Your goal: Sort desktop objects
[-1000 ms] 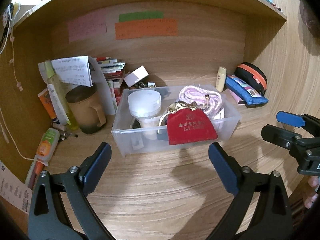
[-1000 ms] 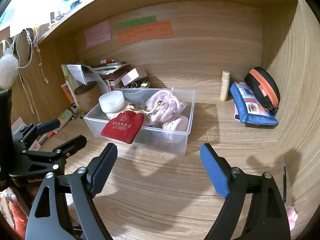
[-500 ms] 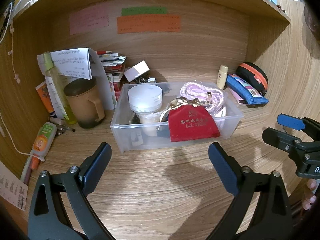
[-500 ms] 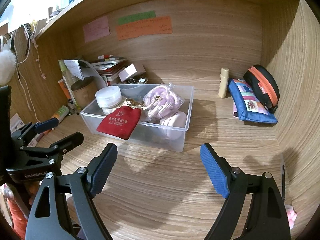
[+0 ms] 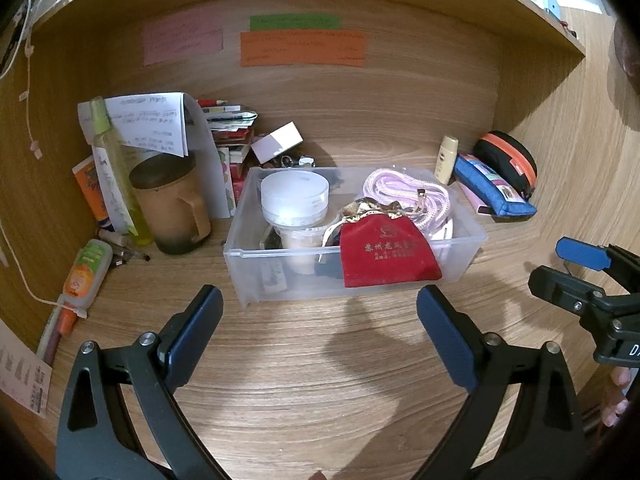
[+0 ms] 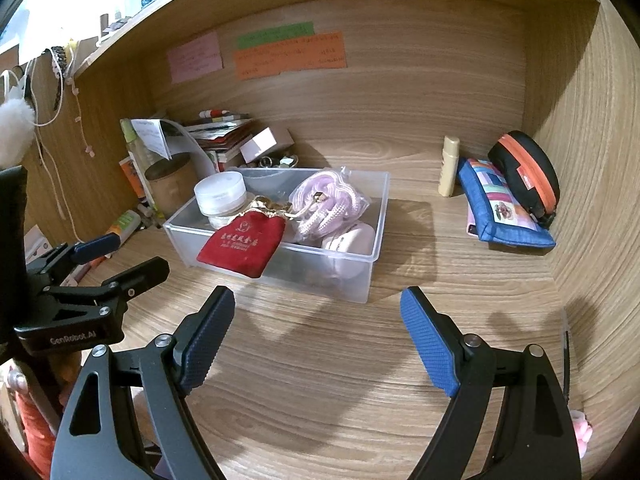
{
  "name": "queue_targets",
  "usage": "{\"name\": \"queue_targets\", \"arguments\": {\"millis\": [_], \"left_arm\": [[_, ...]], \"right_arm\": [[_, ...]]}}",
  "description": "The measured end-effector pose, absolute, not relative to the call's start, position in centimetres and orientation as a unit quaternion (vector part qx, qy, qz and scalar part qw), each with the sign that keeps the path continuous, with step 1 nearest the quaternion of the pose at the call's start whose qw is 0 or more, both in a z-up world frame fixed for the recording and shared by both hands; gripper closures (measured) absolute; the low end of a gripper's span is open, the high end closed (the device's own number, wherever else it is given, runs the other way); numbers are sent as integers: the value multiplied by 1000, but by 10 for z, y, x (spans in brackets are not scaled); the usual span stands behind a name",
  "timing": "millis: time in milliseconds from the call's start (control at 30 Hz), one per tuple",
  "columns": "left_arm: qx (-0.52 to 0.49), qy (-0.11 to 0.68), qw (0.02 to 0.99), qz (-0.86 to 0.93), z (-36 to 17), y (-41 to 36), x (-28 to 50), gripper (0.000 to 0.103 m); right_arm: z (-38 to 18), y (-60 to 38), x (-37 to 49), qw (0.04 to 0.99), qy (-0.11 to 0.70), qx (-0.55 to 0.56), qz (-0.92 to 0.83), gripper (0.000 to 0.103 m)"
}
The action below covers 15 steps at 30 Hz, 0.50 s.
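Left-wrist view: left gripper [image 5: 318, 312] hangs wide open and empty at lower centre; clear plastic bin [image 5: 476, 236] sits mid-frame with a red drawstring pouch [image 5: 386, 250] draped over its front wall. Right-wrist view: right gripper [image 6: 318, 316], equally wide and empty, hangs low; bin [image 6: 376, 216] lies centre-left, blue pouch [image 6: 502, 210] at right.

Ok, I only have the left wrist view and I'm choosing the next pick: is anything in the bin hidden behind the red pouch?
Observer: Yes. A white rounded case lies in the clear bin, partly under the bagged pink rope, right of the red pouch.
Operator: Is the right gripper free to take it?
Observer: The right gripper is wide open above bare desk, with nothing between its fingers.
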<state>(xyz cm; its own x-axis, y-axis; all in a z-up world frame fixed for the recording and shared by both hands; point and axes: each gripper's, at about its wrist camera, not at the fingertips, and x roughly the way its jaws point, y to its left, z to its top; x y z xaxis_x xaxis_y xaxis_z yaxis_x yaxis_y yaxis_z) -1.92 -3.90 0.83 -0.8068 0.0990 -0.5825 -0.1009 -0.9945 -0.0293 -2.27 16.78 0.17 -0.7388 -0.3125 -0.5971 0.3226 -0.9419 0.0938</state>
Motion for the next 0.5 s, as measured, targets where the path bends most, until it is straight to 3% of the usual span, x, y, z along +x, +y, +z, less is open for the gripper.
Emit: {"name": "queue_targets", "arguments": {"millis": [500], "left_arm": [[-314, -4, 69, 947, 7, -35, -15, 4]], "right_arm": [[3, 167, -19, 174, 10, 318, -932, 20]]}}
